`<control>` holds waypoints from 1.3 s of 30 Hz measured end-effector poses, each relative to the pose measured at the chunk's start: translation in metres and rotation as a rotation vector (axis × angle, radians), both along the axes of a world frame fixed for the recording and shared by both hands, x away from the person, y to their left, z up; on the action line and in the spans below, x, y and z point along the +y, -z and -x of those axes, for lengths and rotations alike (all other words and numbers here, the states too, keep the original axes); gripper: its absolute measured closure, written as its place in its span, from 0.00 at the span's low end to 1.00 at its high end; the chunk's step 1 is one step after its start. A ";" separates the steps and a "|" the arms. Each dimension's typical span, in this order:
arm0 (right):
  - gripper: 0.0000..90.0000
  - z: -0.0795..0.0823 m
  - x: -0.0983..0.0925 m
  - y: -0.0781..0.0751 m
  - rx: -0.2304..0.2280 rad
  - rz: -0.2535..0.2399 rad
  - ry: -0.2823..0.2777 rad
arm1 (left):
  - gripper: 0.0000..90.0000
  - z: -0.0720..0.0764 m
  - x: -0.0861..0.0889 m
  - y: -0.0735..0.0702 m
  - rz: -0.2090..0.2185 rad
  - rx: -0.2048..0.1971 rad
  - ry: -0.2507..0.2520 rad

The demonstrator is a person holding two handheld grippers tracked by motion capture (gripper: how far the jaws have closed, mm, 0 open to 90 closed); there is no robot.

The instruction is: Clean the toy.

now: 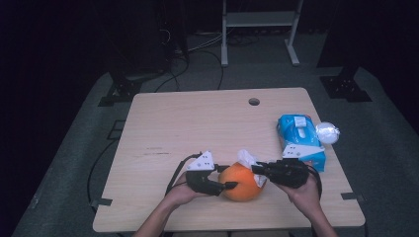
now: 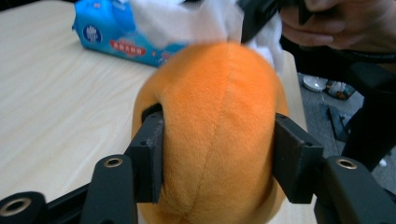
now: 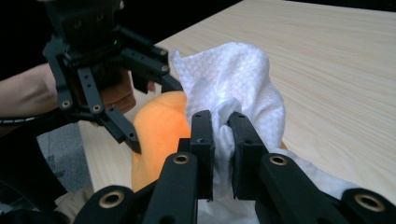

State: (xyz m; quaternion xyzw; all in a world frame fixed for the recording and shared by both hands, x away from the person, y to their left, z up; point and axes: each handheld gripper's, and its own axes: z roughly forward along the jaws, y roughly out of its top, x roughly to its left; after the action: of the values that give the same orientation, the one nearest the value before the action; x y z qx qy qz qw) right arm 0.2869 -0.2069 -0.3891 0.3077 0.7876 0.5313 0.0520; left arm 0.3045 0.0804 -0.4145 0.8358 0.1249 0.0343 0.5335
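An orange plush ball (image 1: 241,182) sits near the table's front edge. My left gripper (image 1: 226,177) comes in from the left and is shut on it; in the left gripper view its pads (image 2: 152,154) press into the plush ball (image 2: 219,130) on both sides. A white tissue (image 1: 247,159) lies over the ball's top right. My right gripper (image 1: 257,169) is shut on a fold of the tissue (image 3: 233,79), pinched between its two jaws (image 3: 220,123), just above the orange plush ball (image 3: 159,130).
A blue tissue pack (image 1: 300,140) lies at the right of the wooden table (image 1: 197,123), with a shiny white crumpled ball (image 1: 327,132) beside it at the edge. A cable hole (image 1: 254,101) is near the far edge. Dark stands and cables surround the table.
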 end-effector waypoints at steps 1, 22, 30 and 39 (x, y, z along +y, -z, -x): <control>0.90 0.003 0.007 -0.003 -0.007 0.004 -0.014 | 0.49 0.001 0.002 -0.003 -0.009 -0.007 -0.004; 0.90 -0.005 0.000 0.010 0.031 0.098 0.007 | 0.12 -0.007 -0.006 0.019 0.051 0.103 -0.001; 0.90 -0.014 -0.028 0.017 0.083 0.072 0.075 | 0.11 -0.008 -0.021 0.031 -0.013 0.095 -0.028; 0.90 -0.009 -0.020 0.010 0.056 0.028 0.063 | 0.33 -0.001 -0.009 0.002 -0.027 0.027 -0.007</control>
State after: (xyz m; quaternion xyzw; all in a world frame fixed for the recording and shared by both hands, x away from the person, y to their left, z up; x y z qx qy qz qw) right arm 0.2956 -0.2272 -0.3989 0.3462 0.7860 0.5096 0.0508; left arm 0.3050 0.0714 -0.4163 0.8427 0.1347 0.0265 0.5205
